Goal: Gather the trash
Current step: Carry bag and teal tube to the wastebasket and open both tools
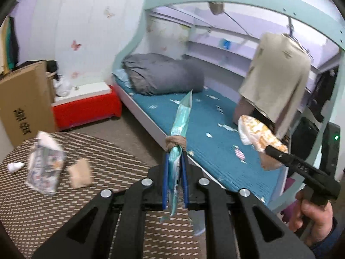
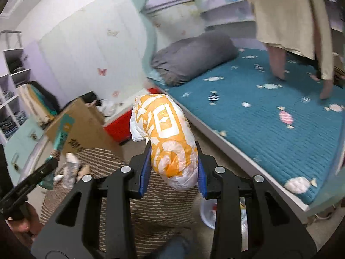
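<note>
L gripper clamps teal wrapper; R gripper clamps orange bag. Left on table, near far edge: crumpled packet, tan scrap, white bit.

At frame centre the left gripper pinched a teal wrapper upright. At right, the right gripper held an orange-and-white bag. Lower left, crumpled wrappers lay on a woven table.
</note>
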Demonstrator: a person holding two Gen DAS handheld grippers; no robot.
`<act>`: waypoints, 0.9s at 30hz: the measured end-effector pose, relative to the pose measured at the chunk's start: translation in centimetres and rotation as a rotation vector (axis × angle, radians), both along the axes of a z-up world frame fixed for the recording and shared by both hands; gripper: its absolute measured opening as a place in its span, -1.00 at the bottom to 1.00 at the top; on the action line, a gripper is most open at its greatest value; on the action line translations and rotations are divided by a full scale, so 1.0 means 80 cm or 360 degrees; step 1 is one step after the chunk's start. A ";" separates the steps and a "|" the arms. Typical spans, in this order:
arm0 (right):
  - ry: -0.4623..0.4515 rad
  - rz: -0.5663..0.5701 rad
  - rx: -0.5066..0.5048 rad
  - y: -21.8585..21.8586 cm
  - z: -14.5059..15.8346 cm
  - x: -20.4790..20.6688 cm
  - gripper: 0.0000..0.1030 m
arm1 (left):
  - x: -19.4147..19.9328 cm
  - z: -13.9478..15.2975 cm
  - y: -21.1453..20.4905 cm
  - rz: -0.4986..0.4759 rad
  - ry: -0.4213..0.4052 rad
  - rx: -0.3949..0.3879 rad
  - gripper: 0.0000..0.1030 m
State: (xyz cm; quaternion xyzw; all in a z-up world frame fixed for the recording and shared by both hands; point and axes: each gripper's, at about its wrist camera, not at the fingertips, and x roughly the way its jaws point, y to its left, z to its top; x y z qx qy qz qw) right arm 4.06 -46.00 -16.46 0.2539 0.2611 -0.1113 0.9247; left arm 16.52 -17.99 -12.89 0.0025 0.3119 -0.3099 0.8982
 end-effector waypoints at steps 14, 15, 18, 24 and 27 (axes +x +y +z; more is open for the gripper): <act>0.0345 -0.0181 0.0184 -0.079 -0.122 0.001 -0.31 | -0.001 -0.115 -0.171 -0.0316 0.0360 0.0206 -0.79; 0.0365 -0.0182 0.0194 -0.084 -0.128 0.005 -0.31 | 0.001 -0.125 -0.181 -0.0327 0.0389 0.0224 -0.79; 0.0435 -0.0179 0.0240 -0.092 -0.154 0.018 -0.30 | 0.008 -0.151 -0.201 -0.0343 0.0462 0.0281 -0.79; 0.0539 -0.0159 0.0334 -0.097 -0.201 0.040 -0.26 | 0.025 -0.199 -0.230 -0.0381 0.0613 0.0366 -0.79; 0.0574 -0.0149 0.0405 -0.099 -0.226 0.052 -0.05 | 0.034 -0.220 -0.242 -0.0415 0.0685 0.0394 -0.67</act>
